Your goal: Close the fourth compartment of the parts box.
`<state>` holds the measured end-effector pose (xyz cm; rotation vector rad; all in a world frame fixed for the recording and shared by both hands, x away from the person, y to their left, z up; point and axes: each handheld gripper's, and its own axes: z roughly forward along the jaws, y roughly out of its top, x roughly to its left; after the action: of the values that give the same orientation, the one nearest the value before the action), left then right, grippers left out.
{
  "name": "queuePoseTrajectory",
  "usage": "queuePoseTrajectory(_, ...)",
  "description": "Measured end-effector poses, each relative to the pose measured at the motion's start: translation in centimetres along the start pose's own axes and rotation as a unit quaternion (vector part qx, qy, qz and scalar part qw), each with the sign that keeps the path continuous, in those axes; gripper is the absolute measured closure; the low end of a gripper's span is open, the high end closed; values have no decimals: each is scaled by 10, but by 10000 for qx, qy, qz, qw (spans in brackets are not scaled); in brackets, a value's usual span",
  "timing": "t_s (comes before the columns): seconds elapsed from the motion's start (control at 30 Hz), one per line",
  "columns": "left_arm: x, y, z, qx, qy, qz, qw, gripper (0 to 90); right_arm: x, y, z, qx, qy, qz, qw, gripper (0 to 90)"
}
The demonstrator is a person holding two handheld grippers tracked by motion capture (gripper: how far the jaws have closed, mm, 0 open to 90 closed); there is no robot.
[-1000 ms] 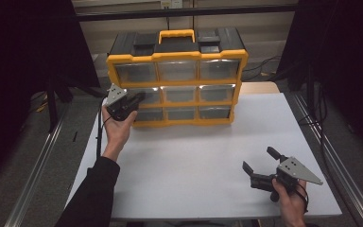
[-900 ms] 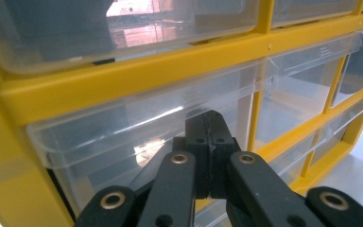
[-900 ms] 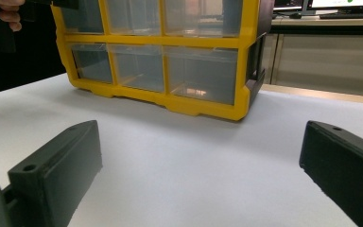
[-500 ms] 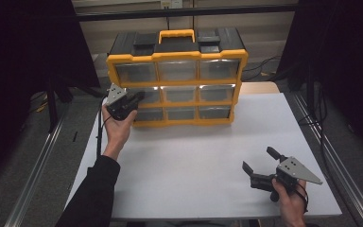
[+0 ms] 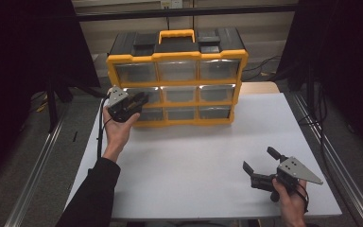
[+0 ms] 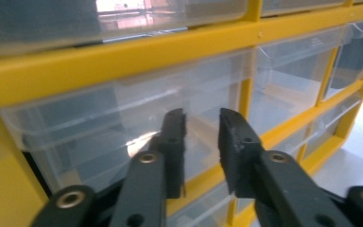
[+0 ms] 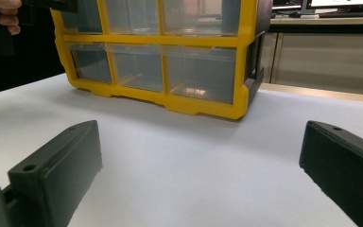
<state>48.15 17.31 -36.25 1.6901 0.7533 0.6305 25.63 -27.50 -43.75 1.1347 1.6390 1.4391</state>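
While both hands are at the table, the scene reads as follows.

Left gripper: the left gripper (image 5: pixel 137 102) is held up against the left column of the drawer cabinet (image 5: pixel 177 80), at its middle row.
Left jaws: they have just been opening and stand a small gap apart; nothing lies between them, and in the left gripper view the tips are just in front of a clear drawer (image 6: pixel 123 123).
Right gripper: the right gripper (image 5: pixel 260 165) sits low over the white table (image 5: pixel 194 156) near its front right corner, well apart from the cabinet.
Right jaws: spread wide, with bare table between them.
Cabinet: yellow frame, black top with a yellow handle (image 5: pixel 176 35), three rows of three clear drawers, standing upright at the far edge of the table.
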Motion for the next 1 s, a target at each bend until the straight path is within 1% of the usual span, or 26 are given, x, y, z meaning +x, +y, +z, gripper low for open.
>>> queuePoseTrajectory(0.1, 0, -4, -3, 13, 14, 3, 10000, 661, 0, 0, -1, 13, -6, 7, 10000, 0)
queuePoseTrajectory(0.17, 0, -5, -4, -17, 4, -46, 10000, 628, 0, 0, -1, -1, -19, -7, 10000, 0)
queuePoseTrajectory(0.23, -2, -6, -6, -48, 35, -61, 10000, 568, 0, 0, -1, -5, -23, -3, 10000, 0)
queuePoseTrajectory(0.27, -2, -5, -8, -39, 69, -51, 10000, 513, 0, 0, -1, -7, -29, -6, 10000, 0)
queuePoseTrajectory(0.3, -3, -5, -10, -66, 116, -21, 9999, 478, 0, 0, -1, -10, -29, -17, 10000, 0)
queuePoseTrajectory(0.33, -3, -5, -10, -97, 128, 3, 9999, 465, 0, 0, -1, 0, -35, -24, 10000, 0)
queuePoseTrajectory(0.37, -3, -5, -12, -136, 106, -24, 9998, 446, 1, 0, -1, 2, -40, -22, 10000, 0)
queuePoseTrajectory(0.4, -4, -5, -12, -181, 96, -85, 9998, 404, 1, 0, -1, -1, -39, -24, 10000, 0)
queuePoseTrajectory(0.47, -4, -5, -13, -148, 171, -42, 9997, 332, 1, 0, -1, 1, -38, -27, 10000, 0)
queuePoseTrajectory(0.5, -4, -6, -13, -133, 175, -79, 9997, 285, 0, 0, -1, 2, -41, -33, 10000, 0)
queuePoseTrajectory(0.53, -3, -6, -13, -130, 138, -171, 9997, 243, 0, 0, -1, -6, -37, -26, 10000, 0)
queuePoseTrajectory(0.57, -2, -7, -12, -151, 84, -385, 9991, 215, 0, 0, -1, -1, -40, -1, 10000, 0)
queuePoseTrajectory(0.6, -2, -8, -12, -153, 129, -439, 9988, 191, 0, 0, -1, 0, -45, -3, 10000, 0)
queuePoseTrajectory(0.63, -2, -8, -12, -83, 212, -315, 9992, 165, 0, 1, -1, 5, -55, -4, 10000, 0)
queuePoseTrajectory(0.67, -2, -9, -12, -94, 233, -316, 9992, 136, 0, 1, -1, 7, -53, -6, 10000, 0)
queuePoseTrajectory(0.73, -3, -10, -13, -104, 209, -398, 9989, 99, 0, 1, -1, -2, -44, -10, 10000, 0)
queuePoseTrajectory(0.8, -3, -9, -16, -14, 225, -330, 9992, 63, 0, 1, -1, -8, -48, 11, 10000, 0)
queuePoseTrajectory(0.83, -3, -9, -17, -65, 299, -321, 9990, 54, 0, 1, -1, -5, -47, 6, 10000, 0)
queuePoseTrajectory(1.0, -6, -7, -22, -153, 427, -239, 9987, 35, 0, 1, -1, -7, -50, 6, 10000, 0)
